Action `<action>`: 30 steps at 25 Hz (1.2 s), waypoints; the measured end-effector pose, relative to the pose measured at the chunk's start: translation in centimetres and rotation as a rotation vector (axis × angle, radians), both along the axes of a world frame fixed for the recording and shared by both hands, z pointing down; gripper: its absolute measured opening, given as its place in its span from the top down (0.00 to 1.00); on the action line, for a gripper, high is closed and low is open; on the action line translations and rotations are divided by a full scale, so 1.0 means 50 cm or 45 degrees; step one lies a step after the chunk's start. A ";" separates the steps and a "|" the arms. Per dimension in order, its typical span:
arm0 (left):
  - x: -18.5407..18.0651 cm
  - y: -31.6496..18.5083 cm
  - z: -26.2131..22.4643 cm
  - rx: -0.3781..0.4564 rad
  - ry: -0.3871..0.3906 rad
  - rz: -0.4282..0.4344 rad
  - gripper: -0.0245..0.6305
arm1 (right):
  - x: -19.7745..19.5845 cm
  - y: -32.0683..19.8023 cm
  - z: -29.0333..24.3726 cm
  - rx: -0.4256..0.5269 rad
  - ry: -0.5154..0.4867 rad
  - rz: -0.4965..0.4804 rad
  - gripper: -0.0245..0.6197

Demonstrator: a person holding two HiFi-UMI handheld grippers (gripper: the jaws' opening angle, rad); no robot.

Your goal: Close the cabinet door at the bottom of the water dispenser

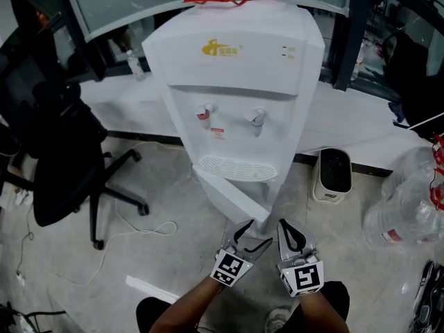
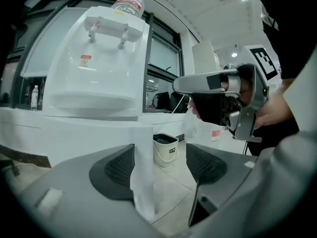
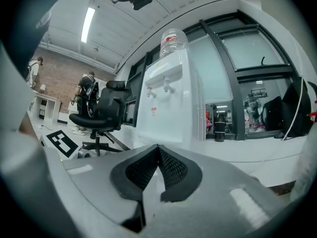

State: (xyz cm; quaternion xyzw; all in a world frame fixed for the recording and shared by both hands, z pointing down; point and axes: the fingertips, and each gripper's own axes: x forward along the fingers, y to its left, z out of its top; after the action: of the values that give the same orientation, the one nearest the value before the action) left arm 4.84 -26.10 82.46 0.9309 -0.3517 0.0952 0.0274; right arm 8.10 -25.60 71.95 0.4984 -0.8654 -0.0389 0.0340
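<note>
One water dispenser (image 1: 239, 82), two grippers (image 1: 255, 233) (image 1: 290, 233), one office chair (image 1: 62, 151)

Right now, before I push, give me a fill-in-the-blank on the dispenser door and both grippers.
The cabinet door under the water dispenser hangs ____.
The left gripper, jaws apart, has the door's ____ between them.
The right gripper has its jaws ____.
In the head view, the black office chair stands to the dispenser's ____.
Missing: open; edge; shut; left.

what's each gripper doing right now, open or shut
Left gripper: open, with the edge of the cabinet door between its jaws, not clamped.
Right gripper: shut, holding nothing.
</note>
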 end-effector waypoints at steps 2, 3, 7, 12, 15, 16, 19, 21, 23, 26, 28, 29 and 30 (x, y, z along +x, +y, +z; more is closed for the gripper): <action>0.014 -0.015 0.000 0.010 -0.009 0.013 0.43 | 0.009 -0.003 -0.003 0.004 -0.004 0.011 0.96; 0.019 -0.025 -0.002 0.014 -0.009 0.013 0.44 | 0.013 -0.004 -0.003 0.004 -0.006 0.017 0.96; 0.038 -0.070 -0.013 0.026 -0.003 -0.001 0.43 | 0.031 -0.009 0.002 -0.006 -0.015 0.039 0.96; 0.058 -0.122 -0.018 0.048 -0.033 -0.013 0.43 | 0.037 -0.010 -0.002 0.005 -0.022 0.043 0.96; 0.069 -0.143 -0.019 0.058 -0.033 -0.034 0.43 | 0.033 -0.009 0.003 0.000 -0.014 0.041 0.96; 0.072 -0.150 -0.019 0.061 -0.036 -0.036 0.43 | 0.030 -0.008 0.005 0.003 -0.006 0.039 0.96; 0.078 -0.168 -0.017 0.069 -0.048 -0.038 0.44 | 0.022 -0.006 0.005 0.030 0.015 0.032 0.96; 0.082 -0.176 -0.017 0.075 -0.056 -0.034 0.44 | 0.020 -0.003 -0.003 0.063 0.042 0.029 0.96; 0.086 -0.188 -0.017 0.087 -0.059 -0.034 0.44 | 0.020 -0.003 -0.005 0.067 0.063 0.033 0.95; 0.079 -0.213 -0.017 0.095 -0.059 -0.064 0.44 | 0.020 -0.008 -0.006 0.063 0.066 0.038 0.96; 0.073 -0.224 -0.015 0.088 -0.052 -0.083 0.44 | 0.022 -0.010 -0.002 0.059 0.063 0.046 0.96; 0.071 -0.225 -0.014 0.086 -0.051 -0.086 0.44 | 0.025 -0.011 0.001 0.053 0.059 0.051 0.96; 0.070 -0.224 -0.015 0.085 -0.051 -0.087 0.44 | 0.028 -0.011 0.003 0.046 0.057 0.055 0.96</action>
State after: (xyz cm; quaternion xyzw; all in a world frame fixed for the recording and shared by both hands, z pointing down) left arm 8.34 -37.31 81.72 0.9166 -0.3869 0.1008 -0.0075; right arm 9.51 -26.16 72.12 0.5167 -0.8525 -0.0649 0.0453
